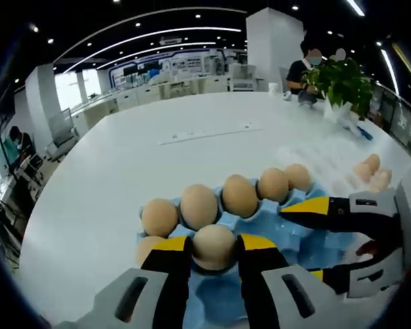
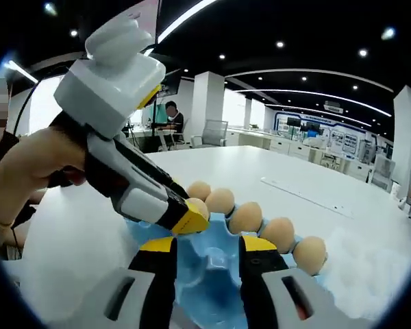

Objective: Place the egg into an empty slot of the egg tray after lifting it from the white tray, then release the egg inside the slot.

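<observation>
The left claw, angled down over the blue moulded egg tray, gripped a smooth tan egg between yellow-tipped jaws above a front slot. The right claw hovered with jaws parted over the tray's hollow. Five matte eggs filled the rear row on the glossy white tabletop.

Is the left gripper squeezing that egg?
Touching. The left gripper view shows the left hand-held gripper with both yellow-tipped jaws pressed against the egg, above the tray.
</observation>
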`<action>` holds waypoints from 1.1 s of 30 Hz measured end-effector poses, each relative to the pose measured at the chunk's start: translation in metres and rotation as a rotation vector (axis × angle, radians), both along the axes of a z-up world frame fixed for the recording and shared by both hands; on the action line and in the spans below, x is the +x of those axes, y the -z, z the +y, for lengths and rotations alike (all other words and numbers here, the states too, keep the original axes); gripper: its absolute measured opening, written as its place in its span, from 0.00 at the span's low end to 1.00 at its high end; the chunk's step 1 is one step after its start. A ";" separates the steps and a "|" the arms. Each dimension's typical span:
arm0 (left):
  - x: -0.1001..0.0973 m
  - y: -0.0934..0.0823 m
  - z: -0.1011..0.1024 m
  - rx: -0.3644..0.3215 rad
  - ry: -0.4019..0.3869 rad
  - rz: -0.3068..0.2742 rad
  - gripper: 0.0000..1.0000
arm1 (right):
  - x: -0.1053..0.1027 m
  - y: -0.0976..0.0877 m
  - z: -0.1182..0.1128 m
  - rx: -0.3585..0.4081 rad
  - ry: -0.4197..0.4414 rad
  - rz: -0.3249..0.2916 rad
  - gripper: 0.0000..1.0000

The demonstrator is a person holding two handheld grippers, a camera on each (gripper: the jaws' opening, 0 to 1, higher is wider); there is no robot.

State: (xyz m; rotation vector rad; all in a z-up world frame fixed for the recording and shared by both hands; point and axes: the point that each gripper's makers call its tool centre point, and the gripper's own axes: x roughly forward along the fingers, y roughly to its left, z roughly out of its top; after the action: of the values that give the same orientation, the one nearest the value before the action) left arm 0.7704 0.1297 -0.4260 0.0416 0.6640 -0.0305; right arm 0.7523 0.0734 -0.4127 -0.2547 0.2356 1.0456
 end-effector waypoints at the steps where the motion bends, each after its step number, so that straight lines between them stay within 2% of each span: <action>1: 0.000 0.000 0.000 0.002 0.000 -0.004 0.27 | 0.000 -0.001 -0.003 0.001 0.002 0.000 0.38; 7: 0.001 -0.001 0.000 0.010 -0.002 -0.066 0.27 | 0.001 -0.009 -0.029 0.001 0.020 0.006 0.38; 10: 0.000 -0.002 -0.004 0.008 -0.010 -0.131 0.27 | 0.000 -0.008 -0.040 0.001 0.016 0.019 0.38; 11: 0.007 -0.004 -0.001 0.006 -0.016 -0.173 0.28 | 0.000 -0.009 -0.043 0.009 0.020 0.024 0.38; 13: 0.009 -0.002 -0.006 0.012 0.011 -0.193 0.32 | 0.001 -0.009 -0.049 0.013 0.025 0.028 0.38; 21: 0.011 0.000 -0.022 0.032 0.005 -0.216 0.46 | 0.000 -0.005 -0.065 0.017 0.047 0.046 0.40; 24: 0.013 0.000 -0.018 0.040 0.006 -0.225 0.47 | -0.001 -0.005 -0.071 0.018 0.054 0.046 0.40; 26: 0.014 -0.001 -0.019 0.025 0.002 -0.239 0.47 | -0.001 -0.007 -0.075 0.024 0.061 0.043 0.40; 29: 0.014 -0.005 -0.022 -0.044 0.006 -0.280 0.50 | 0.001 -0.006 -0.080 0.018 0.077 0.046 0.41; 32: 0.012 -0.008 -0.024 -0.086 -0.004 -0.304 0.51 | 0.005 -0.005 -0.085 0.028 0.095 0.050 0.42; 33: 0.010 -0.009 -0.018 -0.098 -0.010 -0.307 0.52 | 0.005 -0.005 -0.088 0.034 0.101 0.052 0.42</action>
State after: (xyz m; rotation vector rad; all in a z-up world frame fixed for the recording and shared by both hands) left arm 0.7802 0.1113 -0.4169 -0.0513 0.3548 -0.0458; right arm 0.7572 -0.0142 -0.4073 -0.1834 0.2746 0.9565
